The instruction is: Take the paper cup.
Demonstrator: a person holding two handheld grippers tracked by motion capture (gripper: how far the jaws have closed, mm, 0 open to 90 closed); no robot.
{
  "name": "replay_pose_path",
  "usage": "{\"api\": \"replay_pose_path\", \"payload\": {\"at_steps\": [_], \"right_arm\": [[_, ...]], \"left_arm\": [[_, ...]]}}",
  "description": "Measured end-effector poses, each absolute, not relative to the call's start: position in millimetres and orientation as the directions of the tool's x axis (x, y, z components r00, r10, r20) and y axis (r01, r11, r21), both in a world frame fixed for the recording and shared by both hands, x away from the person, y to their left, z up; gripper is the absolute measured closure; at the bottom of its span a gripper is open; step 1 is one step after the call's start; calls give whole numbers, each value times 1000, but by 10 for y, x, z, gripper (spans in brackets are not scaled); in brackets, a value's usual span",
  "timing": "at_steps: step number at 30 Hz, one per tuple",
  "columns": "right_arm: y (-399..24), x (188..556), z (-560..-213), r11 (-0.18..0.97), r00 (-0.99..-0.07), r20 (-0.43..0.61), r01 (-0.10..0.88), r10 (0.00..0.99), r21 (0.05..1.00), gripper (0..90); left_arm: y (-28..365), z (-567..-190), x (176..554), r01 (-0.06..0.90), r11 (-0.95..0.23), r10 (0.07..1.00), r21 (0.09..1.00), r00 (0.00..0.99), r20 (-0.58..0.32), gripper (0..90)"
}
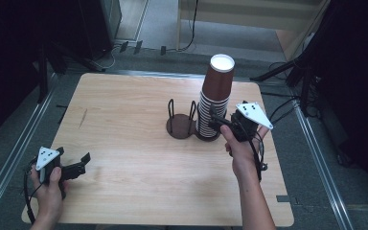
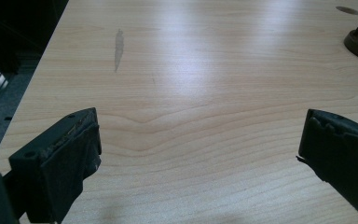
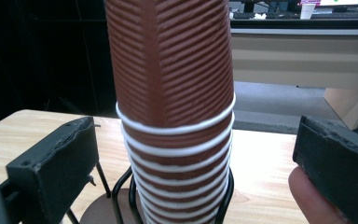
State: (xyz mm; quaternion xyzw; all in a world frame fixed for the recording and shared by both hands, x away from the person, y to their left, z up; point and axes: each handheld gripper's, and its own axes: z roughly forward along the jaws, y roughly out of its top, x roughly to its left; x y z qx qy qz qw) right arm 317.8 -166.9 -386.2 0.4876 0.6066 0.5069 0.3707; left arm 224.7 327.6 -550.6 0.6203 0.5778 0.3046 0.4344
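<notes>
Cup stack (image 1: 215,98) being approached by the right gripper (image 1: 216,123) on a wooden table (image 1: 124,143).
The stack is being held upright in a wire rack (image 1: 184,122) right of the table's centre. The right gripper's jaws are being held wide open, flanking the stack without touching. The left gripper (image 1: 79,165) is being held open over the near left corner.

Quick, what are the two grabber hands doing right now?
Left gripper: open, holding nothing, over the wooden table.
Right gripper: open, jaws either side of the stack of ribbed brown paper cups, not squeezing.
</notes>
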Motion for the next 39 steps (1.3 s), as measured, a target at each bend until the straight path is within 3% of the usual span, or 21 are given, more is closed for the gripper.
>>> {"api": "replay_pose_path", "payload": {"at_steps": [39], "right_arm": [[-1378,3729,-3865,-16,-203,55,187,978,982,0]], "left_arm": [[3278,-5506,2249,456,44,981,889,149,-125,0]]}}
